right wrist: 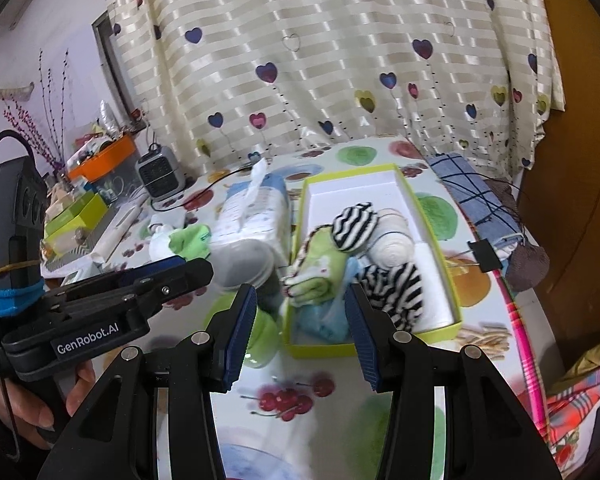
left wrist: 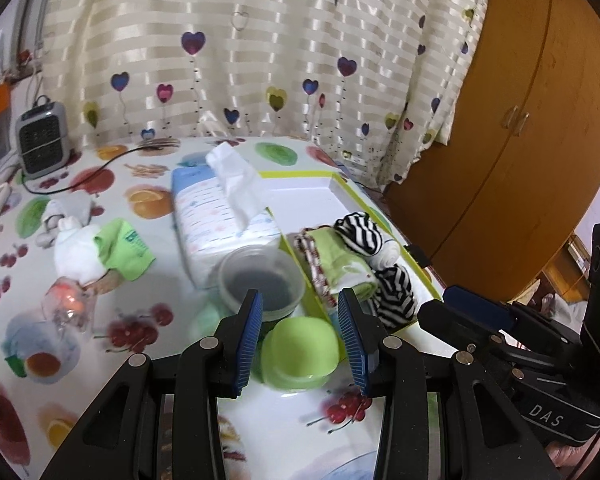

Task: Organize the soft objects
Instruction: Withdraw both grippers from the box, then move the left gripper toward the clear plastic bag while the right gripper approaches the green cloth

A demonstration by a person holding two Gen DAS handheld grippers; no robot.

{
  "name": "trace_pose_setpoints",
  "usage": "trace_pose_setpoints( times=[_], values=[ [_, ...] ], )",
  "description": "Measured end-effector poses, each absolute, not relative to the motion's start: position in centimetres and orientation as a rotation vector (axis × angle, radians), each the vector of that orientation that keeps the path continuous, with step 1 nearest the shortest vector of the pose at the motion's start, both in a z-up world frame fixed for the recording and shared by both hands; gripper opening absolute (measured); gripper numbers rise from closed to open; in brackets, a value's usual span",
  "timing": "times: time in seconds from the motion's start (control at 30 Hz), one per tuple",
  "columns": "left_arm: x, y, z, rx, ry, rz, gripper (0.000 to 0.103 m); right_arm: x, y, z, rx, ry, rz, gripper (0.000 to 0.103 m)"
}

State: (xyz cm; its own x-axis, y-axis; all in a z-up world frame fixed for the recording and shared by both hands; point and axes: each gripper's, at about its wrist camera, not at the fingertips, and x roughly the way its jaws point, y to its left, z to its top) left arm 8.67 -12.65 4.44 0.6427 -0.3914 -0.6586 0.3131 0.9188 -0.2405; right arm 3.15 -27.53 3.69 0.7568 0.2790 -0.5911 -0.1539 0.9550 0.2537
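A yellow-green box (right wrist: pixel 436 216) (left wrist: pixel 342 184) on the fruit-print table holds rolled striped socks (right wrist: pixel 354 226) (left wrist: pixel 358 232), a white roll (right wrist: pixel 396 246), a folded green cloth (right wrist: pixel 320 264) (left wrist: pixel 336 258) and a light blue cloth (right wrist: pixel 324 318). A loose green-and-white sock pair (left wrist: pixel 104 248) (right wrist: pixel 180 240) lies left of the tissue pack (left wrist: pixel 216 216) (right wrist: pixel 256 212). My left gripper (left wrist: pixel 300 336) is open and empty above a green lid (left wrist: pixel 304 350). My right gripper (right wrist: pixel 300 336) is open and empty at the box's near end.
A clear plastic tub (left wrist: pixel 262 280) stands beside the box. A small grey heater (left wrist: pixel 42 140) and its cable sit at the table's back left. A blue checked cloth (right wrist: pixel 472 196) and binder clip (right wrist: pixel 484 254) lie right of the box. A glass (left wrist: pixel 62 308) lies at left.
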Motion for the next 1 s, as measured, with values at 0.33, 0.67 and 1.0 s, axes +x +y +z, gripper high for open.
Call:
trace_pose_setpoints(
  times=[0.33,0.67,1.0],
  values=[
    [7.4,-10.6,4.3,-0.140,0.774,-0.375,0.037,2.6,-25.4,3.9,0.169,0.683,0.272,0.047],
    [6.6,-9.6,4.0,-0.158,0.778,-0.359,0.037,2.3,-24.1,3.9,0.153,0.693,0.299,0.047],
    [5.9,-8.8,3.1,-0.170,0.796,-0.350,0.037,2.2,-23.1,3.1,0.161,0.729,0.324,0.047]
  ],
)
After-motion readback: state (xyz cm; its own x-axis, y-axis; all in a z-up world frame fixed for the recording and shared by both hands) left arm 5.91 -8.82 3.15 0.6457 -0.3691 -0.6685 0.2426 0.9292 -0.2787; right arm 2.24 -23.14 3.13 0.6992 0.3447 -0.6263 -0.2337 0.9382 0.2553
